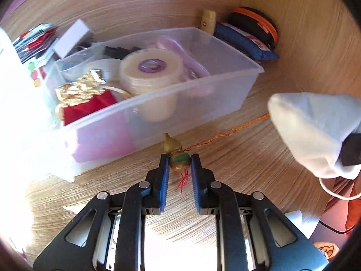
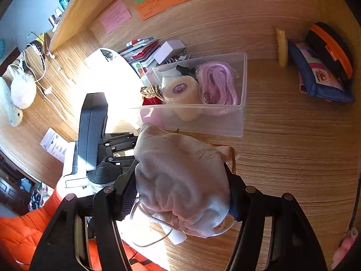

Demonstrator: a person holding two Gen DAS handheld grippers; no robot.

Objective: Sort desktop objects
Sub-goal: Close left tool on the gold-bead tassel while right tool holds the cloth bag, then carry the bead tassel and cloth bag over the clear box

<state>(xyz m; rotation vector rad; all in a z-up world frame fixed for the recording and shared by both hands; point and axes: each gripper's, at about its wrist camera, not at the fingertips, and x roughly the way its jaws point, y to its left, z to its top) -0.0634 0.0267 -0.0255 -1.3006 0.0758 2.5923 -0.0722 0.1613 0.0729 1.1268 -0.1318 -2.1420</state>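
My left gripper (image 1: 179,160) is shut on a small olive-green gourd charm (image 1: 178,160) with a red tassel, held just above the desk in front of the clear plastic bin (image 1: 225,85). An orange cord (image 1: 227,133) runs from the charm to a pale cloth pouch (image 1: 315,131) at the right. My right gripper (image 2: 182,180) is shut on that pouch (image 2: 180,180), which hides the fingertips. The bin (image 2: 243,117) holds a cream tape roll (image 2: 180,90), a pink cord bundle (image 2: 218,81) and a red-and-gold pouch (image 1: 88,99).
A blue zip case (image 2: 320,79), an orange-rimmed black case (image 2: 331,52) and a cream stick (image 2: 282,47) lie at the back right. Card packs and a white box (image 2: 169,49) sit behind the bin. A plush toy (image 2: 13,99) and cables lie far left.
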